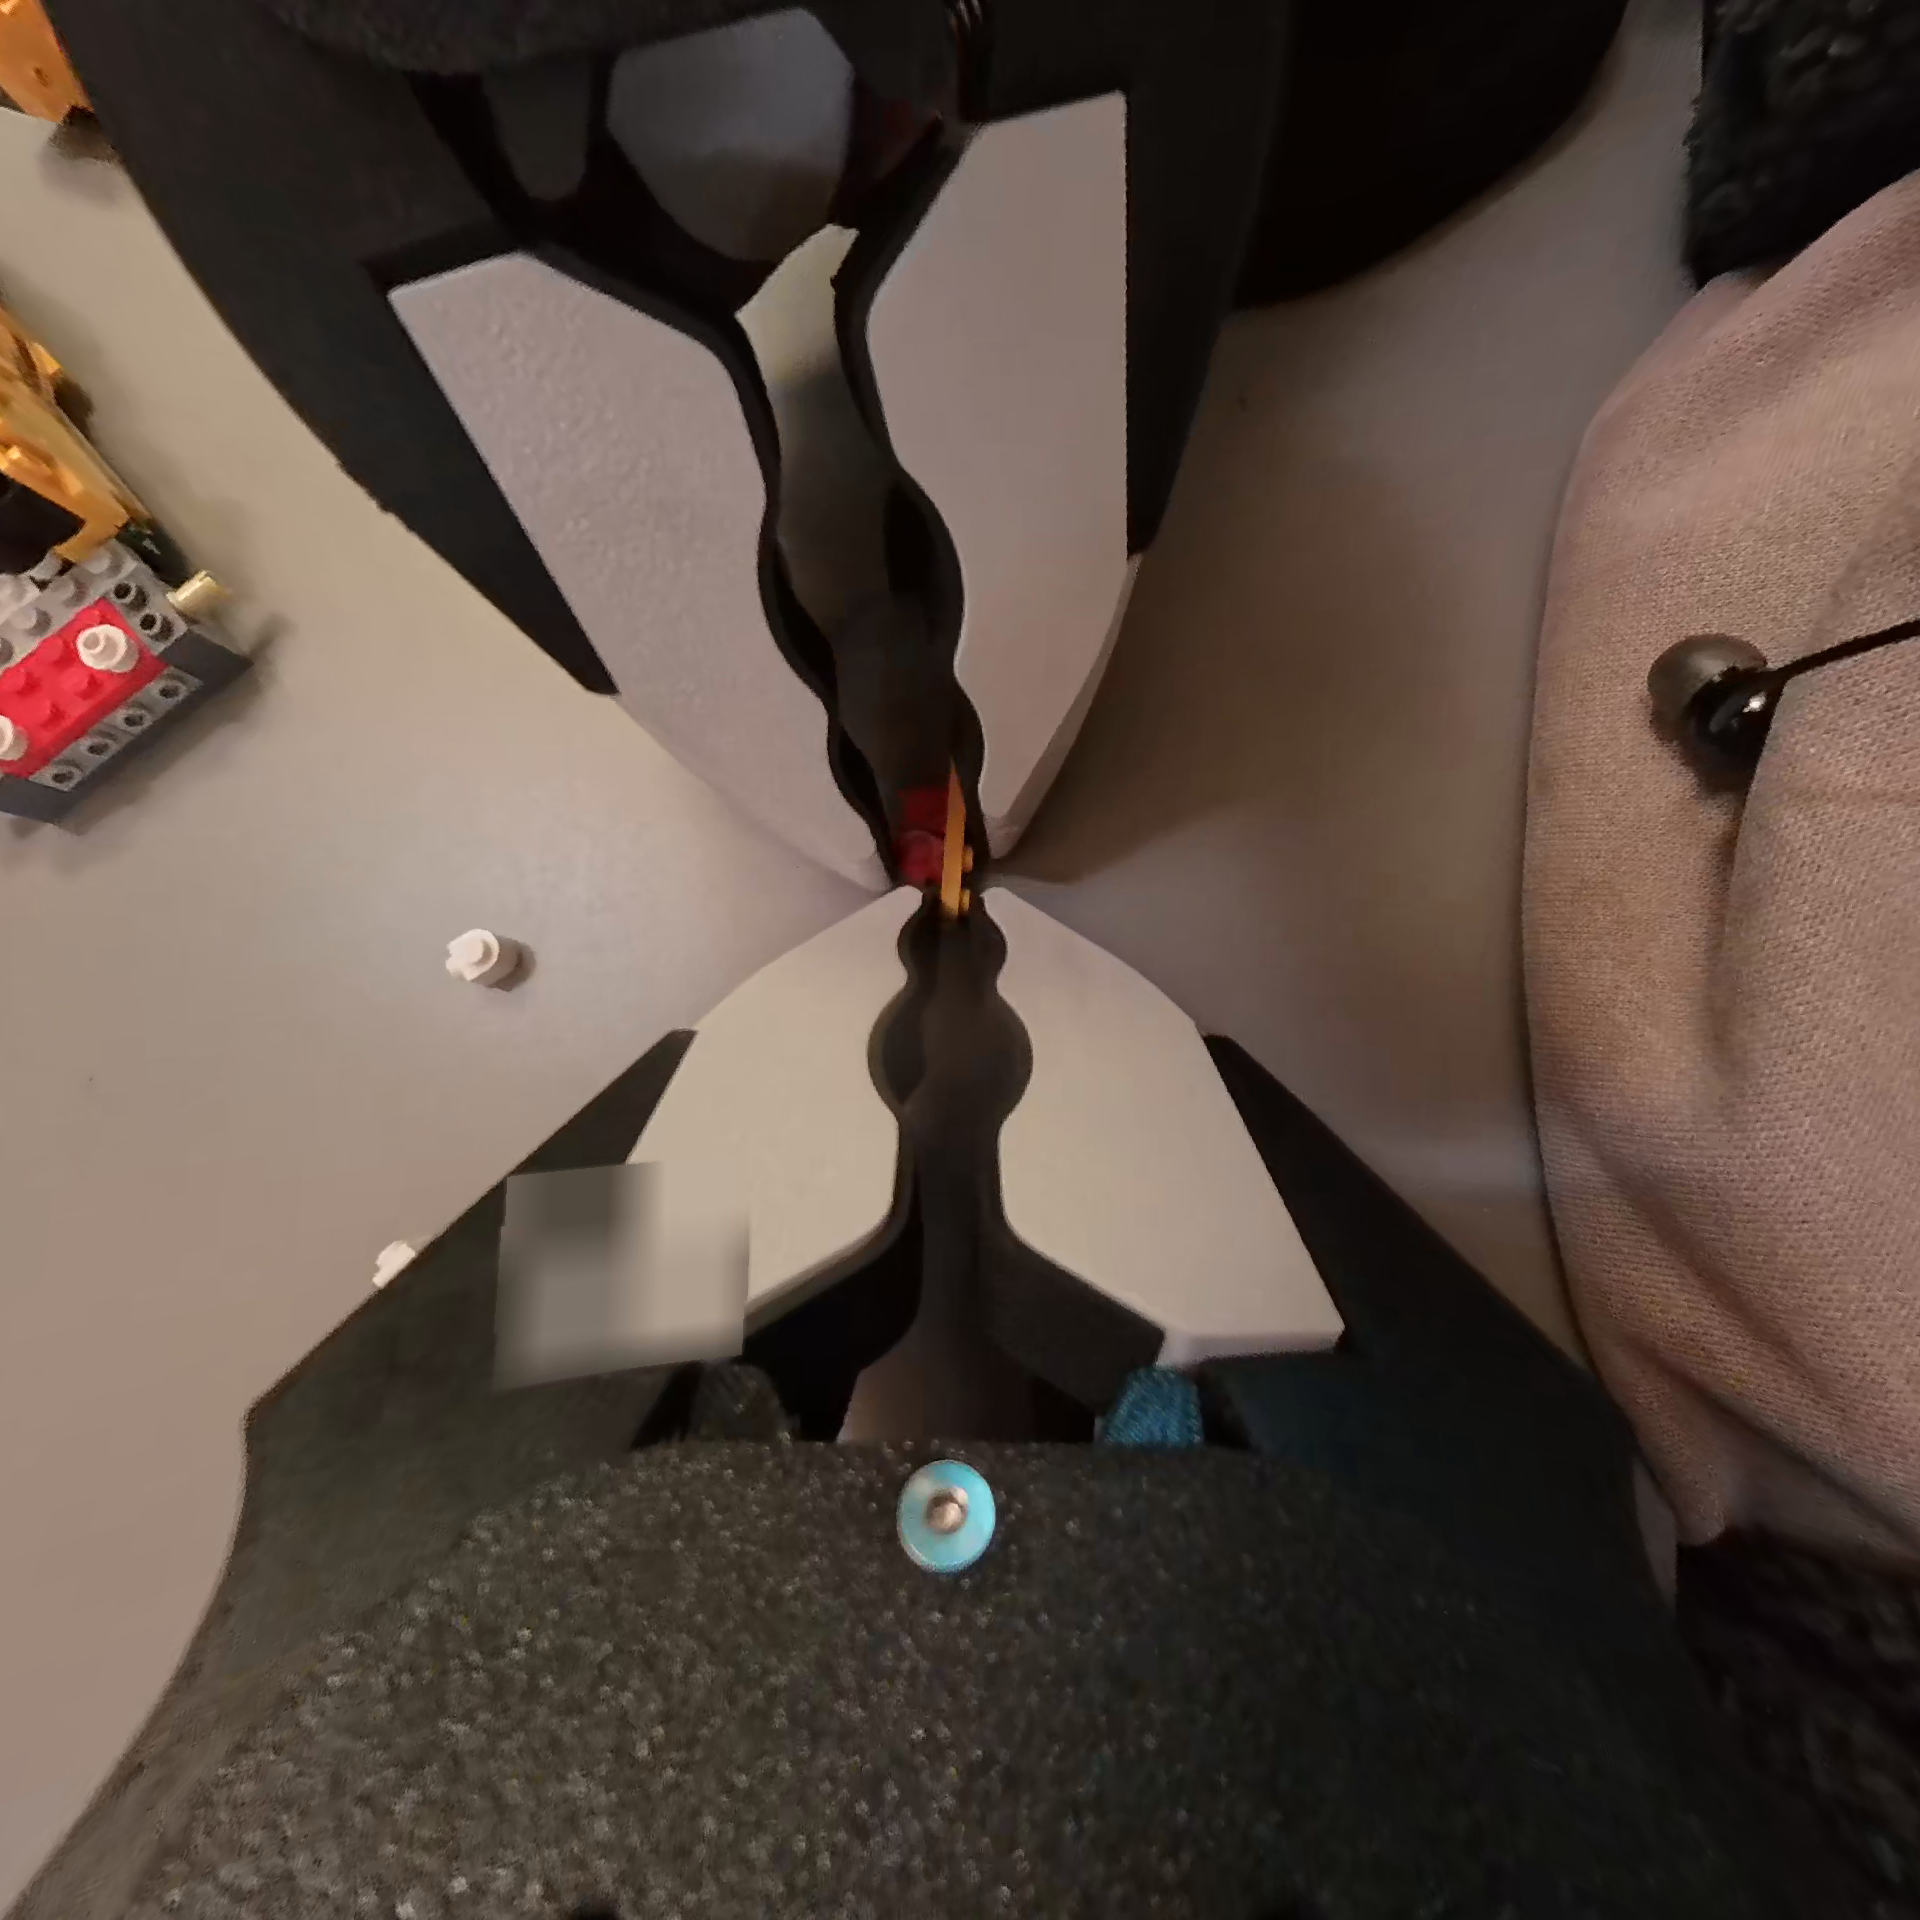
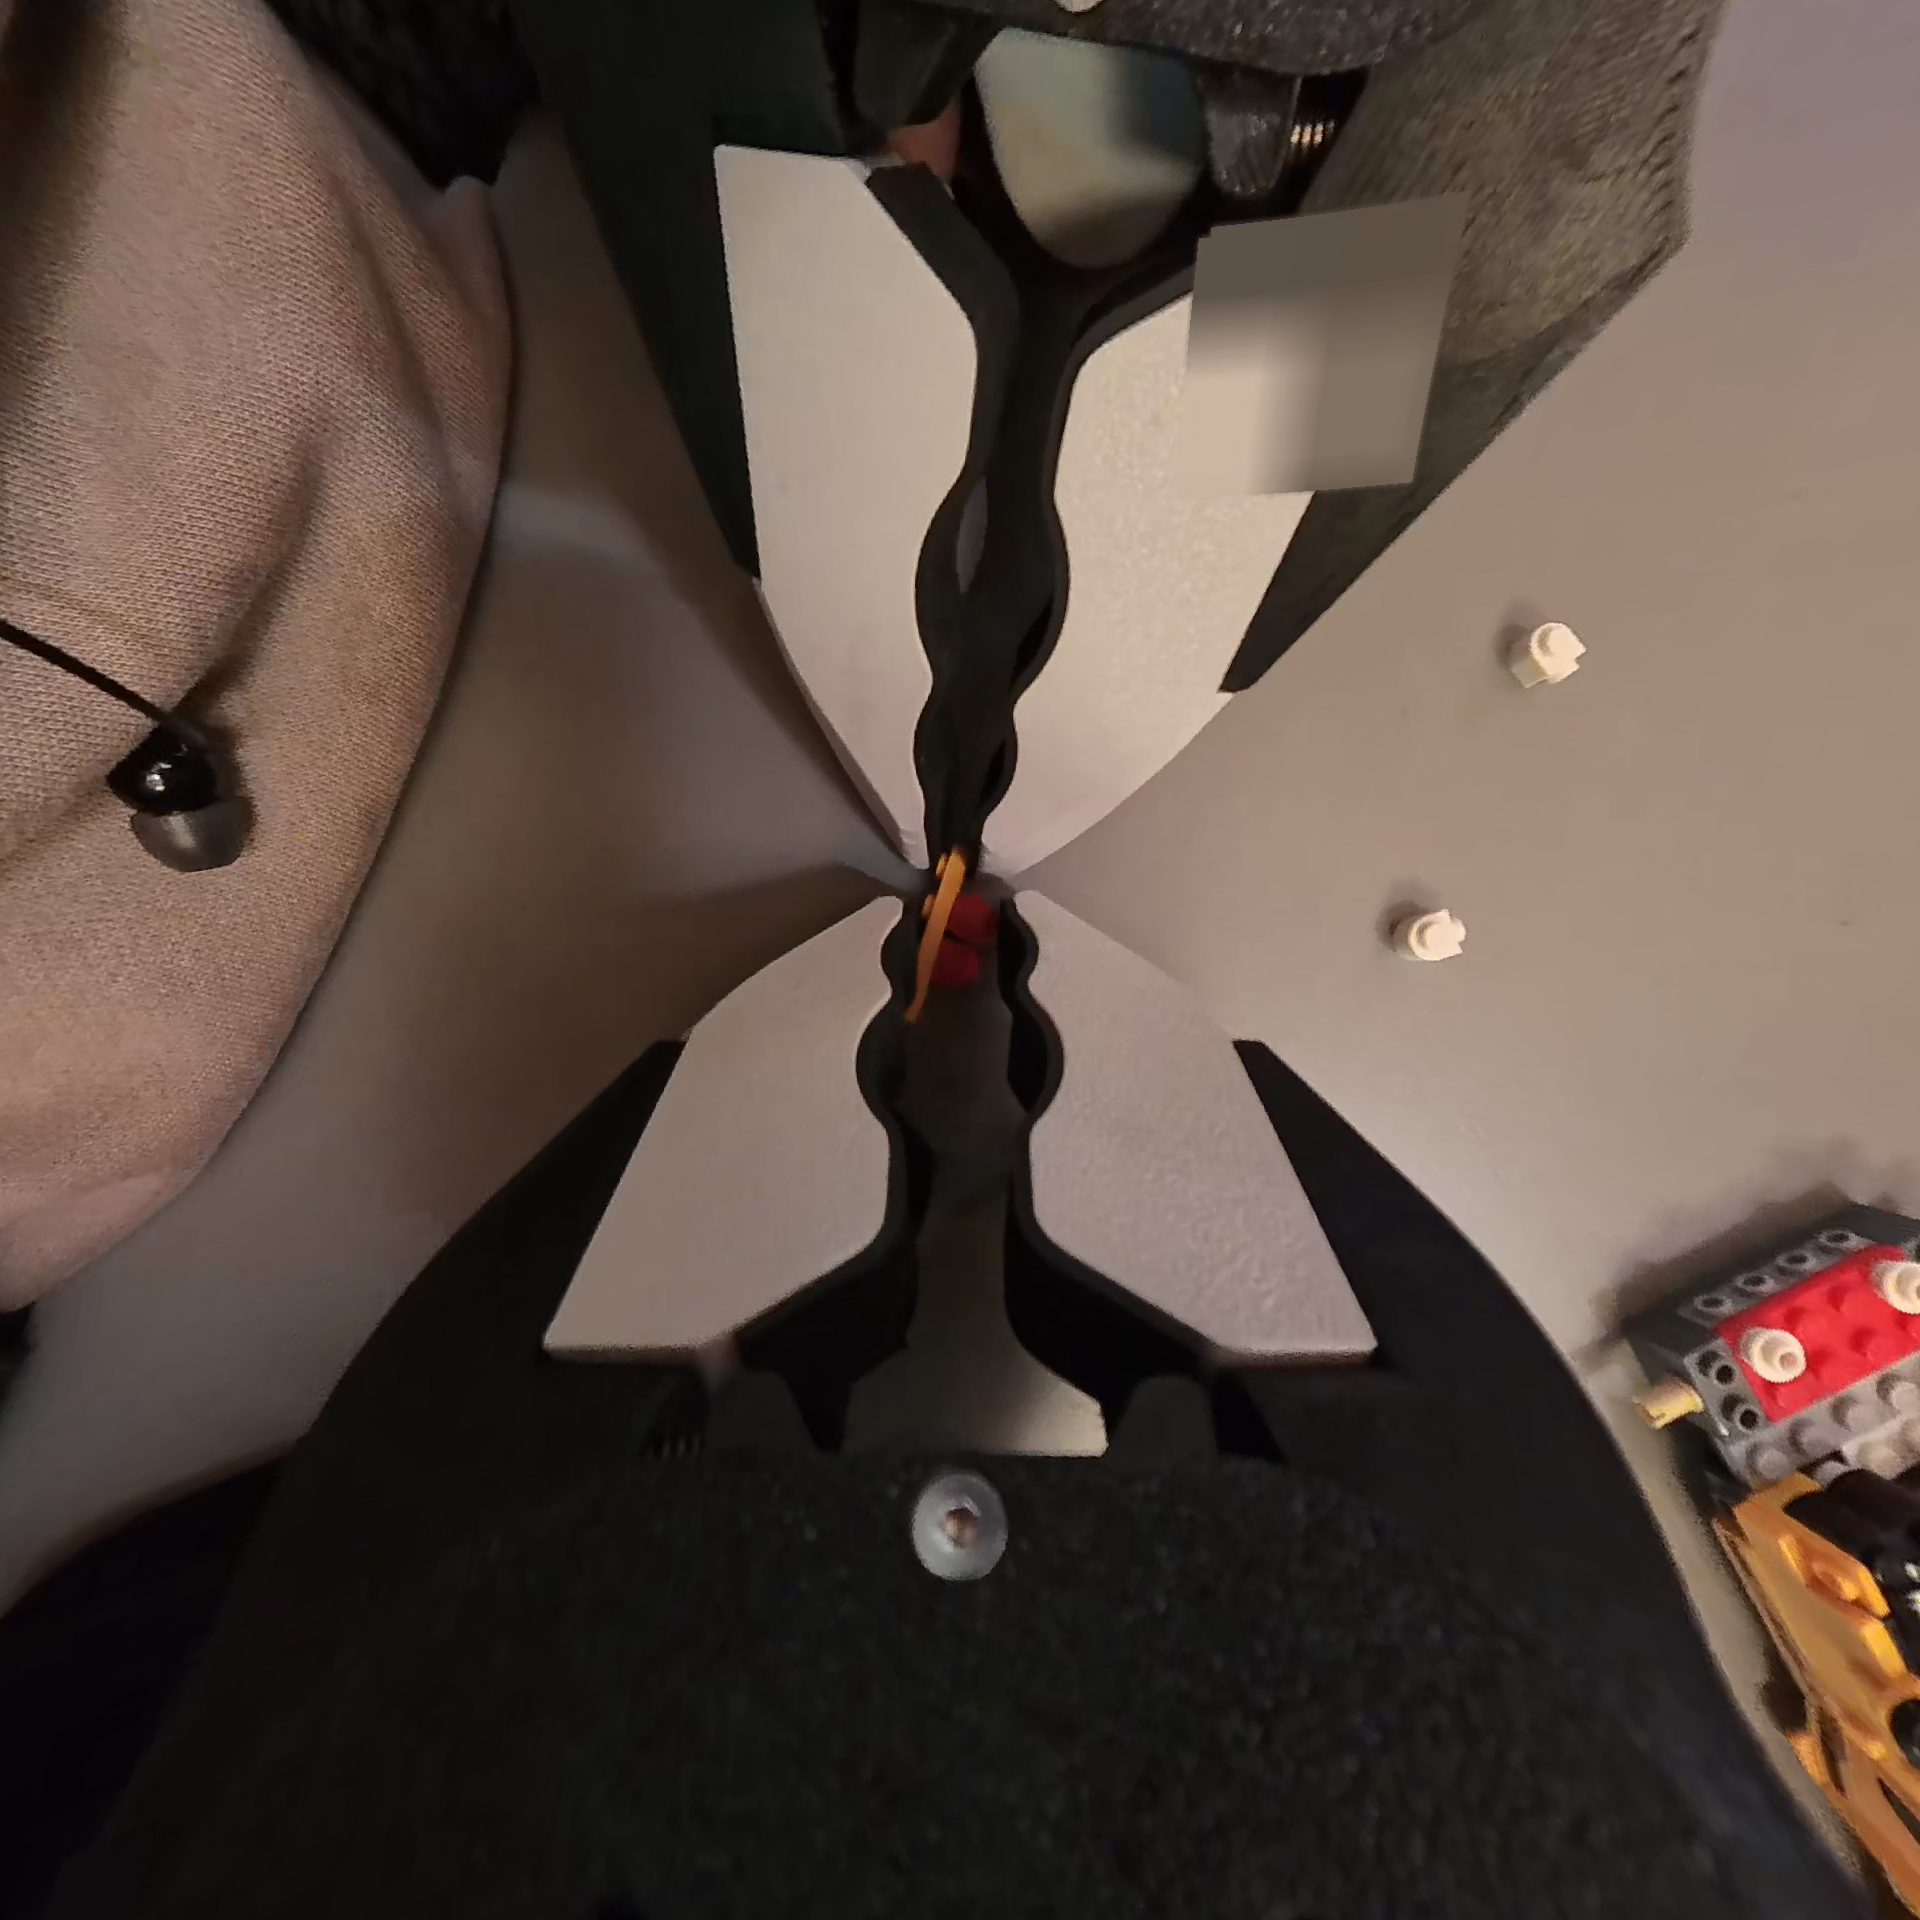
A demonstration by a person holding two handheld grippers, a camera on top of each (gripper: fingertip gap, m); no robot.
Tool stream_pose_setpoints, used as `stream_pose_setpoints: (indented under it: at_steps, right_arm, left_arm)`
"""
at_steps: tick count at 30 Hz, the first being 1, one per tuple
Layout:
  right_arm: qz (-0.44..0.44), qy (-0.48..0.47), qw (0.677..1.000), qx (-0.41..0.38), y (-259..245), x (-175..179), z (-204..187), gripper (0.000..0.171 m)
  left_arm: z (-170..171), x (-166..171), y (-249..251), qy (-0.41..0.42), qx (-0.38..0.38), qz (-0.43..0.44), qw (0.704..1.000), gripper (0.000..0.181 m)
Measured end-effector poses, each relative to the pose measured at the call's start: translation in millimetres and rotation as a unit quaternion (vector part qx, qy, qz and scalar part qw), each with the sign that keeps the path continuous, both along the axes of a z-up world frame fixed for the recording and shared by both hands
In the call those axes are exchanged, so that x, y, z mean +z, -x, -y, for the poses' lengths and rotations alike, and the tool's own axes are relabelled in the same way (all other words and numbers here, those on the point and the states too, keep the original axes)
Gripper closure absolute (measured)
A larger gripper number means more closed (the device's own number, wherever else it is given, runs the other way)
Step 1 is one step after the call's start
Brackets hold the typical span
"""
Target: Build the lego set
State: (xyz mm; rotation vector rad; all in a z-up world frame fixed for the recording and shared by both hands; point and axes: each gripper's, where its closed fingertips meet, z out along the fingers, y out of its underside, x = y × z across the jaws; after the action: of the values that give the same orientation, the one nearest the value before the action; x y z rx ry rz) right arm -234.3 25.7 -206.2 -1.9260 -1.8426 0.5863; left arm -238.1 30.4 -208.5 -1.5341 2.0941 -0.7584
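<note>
The two hand-held grippers meet tip to tip at the centre of both frames. The left hand-held gripper (image 1: 951, 914) is closed on a thin gold piece (image 1: 954, 852), entering from the bottom of the left wrist view. The right hand-held gripper (image 2: 961, 914) is closed on a small red brick (image 2: 964, 935), which sits touching the gold piece (image 2: 940, 914). It seems the two are being pressed together in the air above the grey counter (image 1: 312, 1039).

Both parts are tiny, light, hard plastic. The gold piece looks thin and may flex or slip, so it is best pinched flat on its faces, close to the joint. The red brick should be held by its side walls, leaving the studs free.

The partly built model (image 1: 83, 675) lies at the left edge of the left wrist view, and a loose white stud (image 1: 483, 956) is nearby.
</note>
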Motion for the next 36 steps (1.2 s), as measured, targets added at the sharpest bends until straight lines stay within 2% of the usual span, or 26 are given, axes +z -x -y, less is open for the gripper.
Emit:
stream_pose_setpoints:
  at_steps: [7,15,21,26,32,36]
  right_arm:
    - [0.010,-0.002,1.000,0.001,0.2,-1.6,-1.0,0.157]
    - [-0.009,-0.021,0.999,-0.037,-1.0,-1.5,-2.2,0.158]
    - [-0.012,-0.030,0.999,-0.025,-1.9,-1.9,-1.7,0.158]
    - [-0.013,-0.010,0.999,-0.043,-2.0,-2.1,-1.2,0.158]
    - [-0.010,-0.031,0.999,-0.040,-1.8,-2.0,-0.8,0.157]
    - [-0.010,-0.022,0.999,-0.041,-1.1,-2.4,-1.3,0.156]
  left_arm:
    - [-1.7,-0.3,-0.3,-0.006,0.006,0.001,1.000,0.176]
    - [-4.5,-0.7,-1.3,-0.006,0.023,0.001,1.000,0.175]
    - [-4.8,-0.8,-1.8,-0.005,0.028,0.001,1.000,0.175]
    - [-4.5,-0.7,-1.8,-0.024,0.021,0.005,0.999,0.176]
    - [-3.4,-0.6,-1.2,-0.049,0.001,0.014,0.999,0.176]
    - [-2.6,-0.7,-1.4,-0.039,0.000,0.012,0.999,0.176]
